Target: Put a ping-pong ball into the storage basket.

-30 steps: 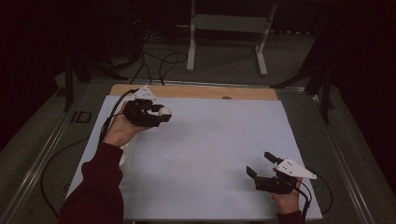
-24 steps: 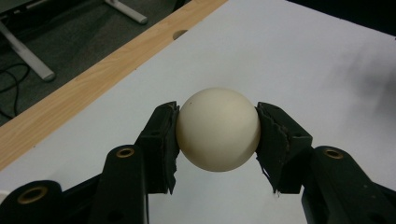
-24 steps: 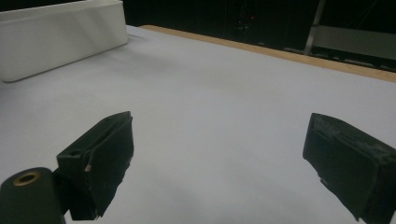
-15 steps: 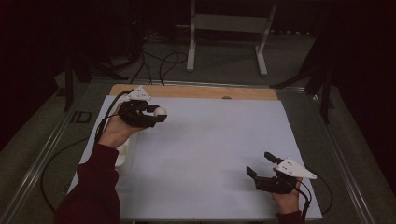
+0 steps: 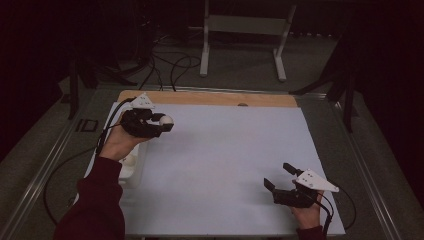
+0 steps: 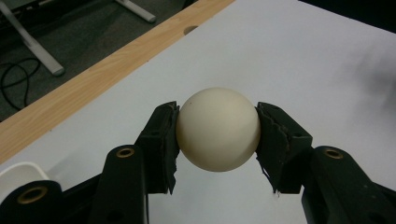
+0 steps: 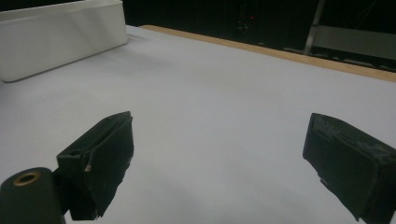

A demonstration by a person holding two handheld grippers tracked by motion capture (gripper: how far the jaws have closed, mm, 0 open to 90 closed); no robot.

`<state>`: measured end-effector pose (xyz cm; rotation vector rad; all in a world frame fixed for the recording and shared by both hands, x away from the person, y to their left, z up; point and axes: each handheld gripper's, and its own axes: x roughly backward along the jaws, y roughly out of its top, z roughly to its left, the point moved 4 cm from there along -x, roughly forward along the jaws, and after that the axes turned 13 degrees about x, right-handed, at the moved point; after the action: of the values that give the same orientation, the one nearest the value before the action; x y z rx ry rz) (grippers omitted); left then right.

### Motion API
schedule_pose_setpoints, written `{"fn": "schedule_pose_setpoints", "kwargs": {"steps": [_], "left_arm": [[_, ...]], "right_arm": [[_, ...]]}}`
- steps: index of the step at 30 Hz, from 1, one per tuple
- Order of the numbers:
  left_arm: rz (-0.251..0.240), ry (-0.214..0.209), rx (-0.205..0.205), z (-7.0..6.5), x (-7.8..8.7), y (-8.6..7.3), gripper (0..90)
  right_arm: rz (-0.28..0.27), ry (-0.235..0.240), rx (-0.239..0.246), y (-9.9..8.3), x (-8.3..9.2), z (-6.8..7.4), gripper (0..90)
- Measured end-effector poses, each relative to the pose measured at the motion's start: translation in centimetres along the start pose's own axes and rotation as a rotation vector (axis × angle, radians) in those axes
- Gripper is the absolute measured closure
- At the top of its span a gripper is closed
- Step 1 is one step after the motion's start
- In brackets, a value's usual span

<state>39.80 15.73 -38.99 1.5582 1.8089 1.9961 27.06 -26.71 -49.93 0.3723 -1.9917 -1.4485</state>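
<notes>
In the high view, the left claw point(image 5: 162, 124) is seen near the far left corner of the counter point(image 5: 225, 165), which is covered by a white sheet. A ball point(image 5: 166, 120) is clamped at its tips, above the sheet and just beyond a white bin point(image 5: 131, 167) that lies under the forearm. The right claw point(image 5: 278, 176) is held low near the front right corner, with its jaws spread apart and nothing between them. The two claws are well apart.

In the left gripper view, the cream ball point(image 6: 217, 129) is pressed between the two black pads point(image 6: 163, 144), one on each side of it at its widest part. The sheet is seen beneath it, and a wooden edge point(image 6: 93, 88) runs behind.

In the right gripper view, the right claw point(image 7: 217, 163) is shown wide apart over the bare sheet. The bin point(image 7: 60, 39) is seen far off at the upper left.
</notes>
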Motion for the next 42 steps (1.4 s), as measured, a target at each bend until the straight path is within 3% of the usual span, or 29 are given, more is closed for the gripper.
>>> {"fn": "schedule_pose_setpoints", "kwargs": {"steps": [24,42], "left_arm": [[-0.033,0.022,0.036,1.1,1.6,-1.8,51.2],[-0.018,0.054,0.034,1.6,2.3,-2.8,51.1]], "right_arm": [[-0.001,0.000,0.000,0.0,0.0,0.1,8.5],[0.000,0.002,0.003,0.0,0.0,0.1,8.5]]}}
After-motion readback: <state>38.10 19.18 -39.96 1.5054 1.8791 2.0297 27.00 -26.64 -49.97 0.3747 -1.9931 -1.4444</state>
